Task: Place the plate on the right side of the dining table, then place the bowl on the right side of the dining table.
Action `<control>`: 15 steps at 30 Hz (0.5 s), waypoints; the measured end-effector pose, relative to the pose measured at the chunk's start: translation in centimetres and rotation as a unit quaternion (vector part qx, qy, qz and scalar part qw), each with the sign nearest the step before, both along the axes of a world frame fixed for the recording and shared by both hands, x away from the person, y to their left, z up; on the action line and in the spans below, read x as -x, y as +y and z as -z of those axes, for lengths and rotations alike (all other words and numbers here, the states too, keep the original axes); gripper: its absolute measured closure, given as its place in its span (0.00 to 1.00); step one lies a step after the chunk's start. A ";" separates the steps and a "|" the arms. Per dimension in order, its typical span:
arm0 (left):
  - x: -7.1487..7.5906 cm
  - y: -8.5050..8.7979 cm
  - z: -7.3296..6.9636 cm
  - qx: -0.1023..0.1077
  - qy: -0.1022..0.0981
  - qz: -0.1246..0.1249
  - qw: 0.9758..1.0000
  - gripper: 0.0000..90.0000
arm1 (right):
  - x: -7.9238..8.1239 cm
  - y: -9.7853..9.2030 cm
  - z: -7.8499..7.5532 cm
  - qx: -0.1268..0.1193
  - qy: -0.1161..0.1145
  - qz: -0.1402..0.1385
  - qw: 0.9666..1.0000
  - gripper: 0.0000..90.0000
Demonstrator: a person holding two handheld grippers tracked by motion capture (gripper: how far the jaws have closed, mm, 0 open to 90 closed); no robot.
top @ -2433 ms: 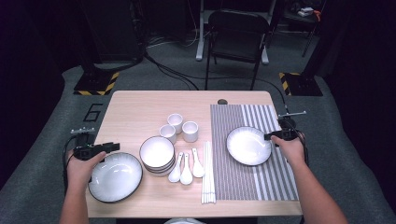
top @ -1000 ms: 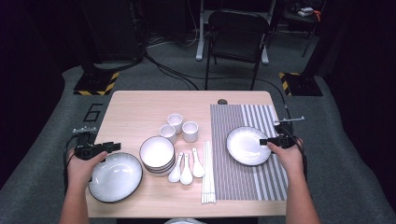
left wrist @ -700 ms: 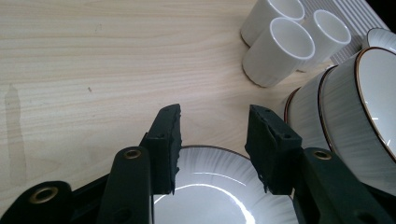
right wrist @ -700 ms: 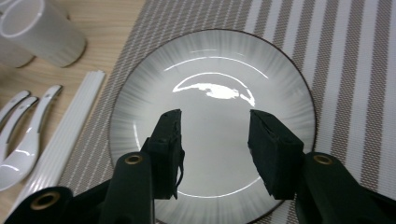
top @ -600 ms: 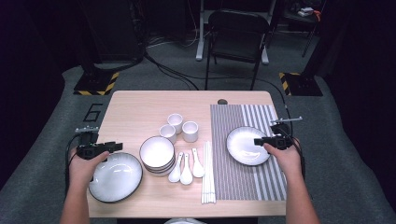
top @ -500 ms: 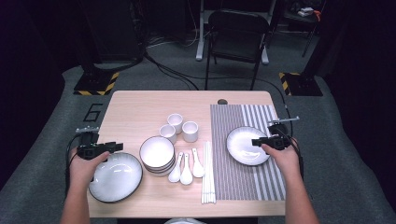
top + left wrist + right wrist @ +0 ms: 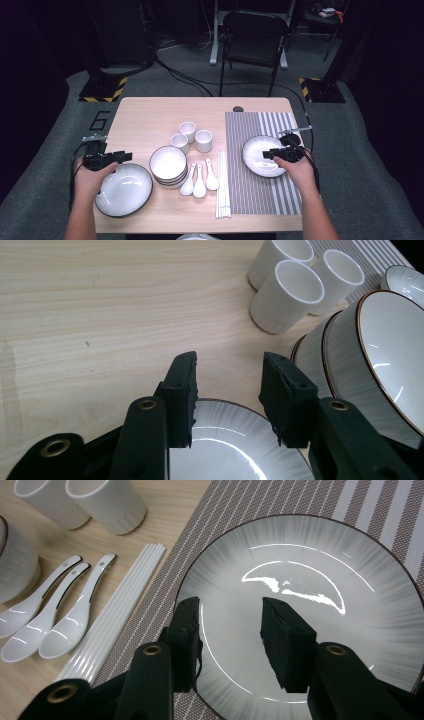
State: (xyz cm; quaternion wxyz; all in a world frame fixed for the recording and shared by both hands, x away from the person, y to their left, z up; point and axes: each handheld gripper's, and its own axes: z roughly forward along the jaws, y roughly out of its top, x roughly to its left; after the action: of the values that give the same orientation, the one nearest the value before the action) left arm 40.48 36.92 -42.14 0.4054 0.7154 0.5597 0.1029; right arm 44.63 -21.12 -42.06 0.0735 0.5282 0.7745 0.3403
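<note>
Since the earlier frames the right tongs (image 7: 267, 154) have shifted inward, from the rim to above the plate (image 7: 264, 156) on the striped mat (image 7: 265, 165); both sets of jaws have just been closing, nothing between them. Pale wood surface (image 7: 150, 120), dark room, chair (image 7: 255, 35) behind. Left of the mat: stacked bowls (image 7: 168, 165), empty; three cups (image 7: 196, 136); spoons (image 7: 199, 181); chopsticks (image 7: 222, 185). Left tongs (image 7: 125, 156) partly spread over the far rim of the large plate (image 7: 123, 189), apparently not touching. Right tongs partly spread, gripping nothing.
</note>
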 end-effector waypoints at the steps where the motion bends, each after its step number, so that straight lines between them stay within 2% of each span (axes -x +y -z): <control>1: 0.0 -0.1 -0.1 -0.002 -0.001 0.002 1.000 0.65 | 0.1 0.1 -0.1 0.000 0.000 -0.002 1.000 0.66; 15: 0.1 -0.8 -0.8 -0.008 -0.001 0.017 1.000 0.65 | 0.5 1.6 -0.5 -0.006 -0.010 -0.024 1.000 0.66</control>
State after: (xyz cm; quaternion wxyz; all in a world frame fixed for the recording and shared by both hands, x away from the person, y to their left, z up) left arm 40.35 36.10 -41.34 0.4020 0.7278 0.5462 0.1014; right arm 44.16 -19.51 -41.54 0.0704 0.5066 0.7841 0.3516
